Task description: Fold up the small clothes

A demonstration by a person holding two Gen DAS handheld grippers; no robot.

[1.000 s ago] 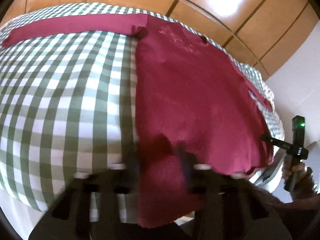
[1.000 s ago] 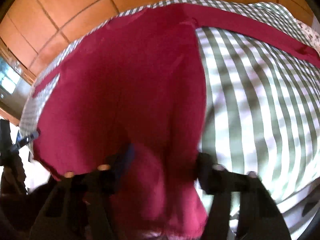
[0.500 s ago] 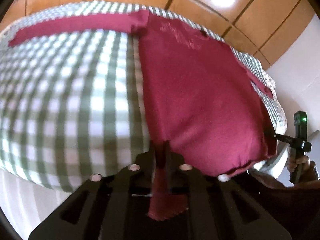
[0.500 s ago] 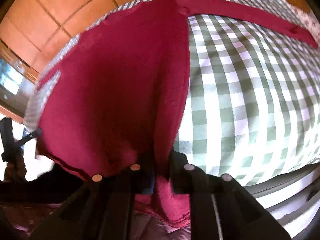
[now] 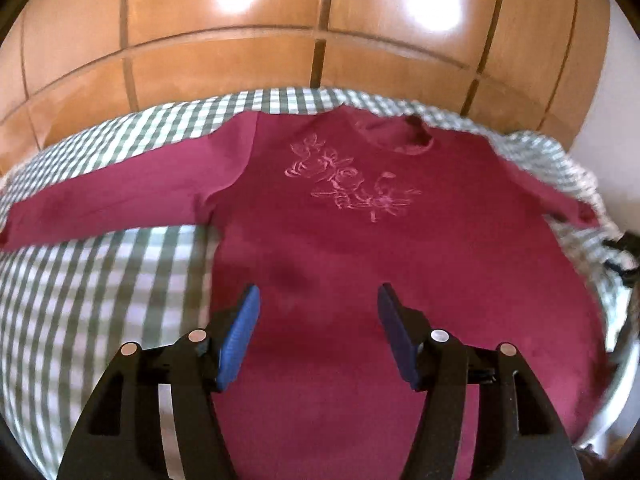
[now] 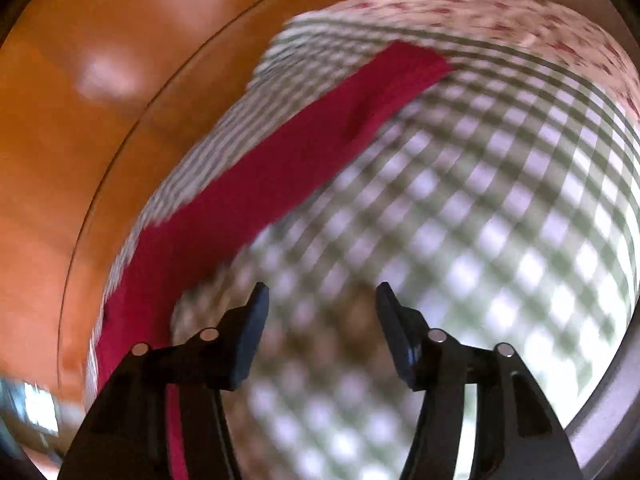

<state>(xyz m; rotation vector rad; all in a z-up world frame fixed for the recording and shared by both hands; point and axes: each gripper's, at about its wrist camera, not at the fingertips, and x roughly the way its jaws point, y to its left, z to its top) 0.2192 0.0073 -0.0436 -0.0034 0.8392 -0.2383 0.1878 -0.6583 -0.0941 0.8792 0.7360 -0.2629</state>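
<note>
A maroon long-sleeved shirt (image 5: 360,260) lies flat, front up, on a green-and-white checked bedspread (image 5: 100,300). Pink flower embroidery (image 5: 344,180) marks its chest. One sleeve (image 5: 120,204) stretches out to the left. My left gripper (image 5: 318,288) hovers over the lower body of the shirt, its jaws opening, with nothing between the blue pads (image 5: 240,328). In the blurred right wrist view, the right gripper (image 6: 322,285) is over bare checked cloth (image 6: 480,240), its jaws opening and empty. The shirt's other sleeve (image 6: 300,168) runs diagonally just left of it.
Wooden wardrobe panels (image 5: 240,60) stand behind the bed. A floral-printed cloth (image 6: 500,8) lies at the far end of the bedspread in the right wrist view. The bed's edge (image 6: 612,400) curves at lower right there. A white wall (image 5: 616,100) is at the right.
Both grippers were shut on the shirt's lower hem and have let it go and opened. The left now looks along the shirt's body; the right has swung over the checked cloth beside a sleeve.
</note>
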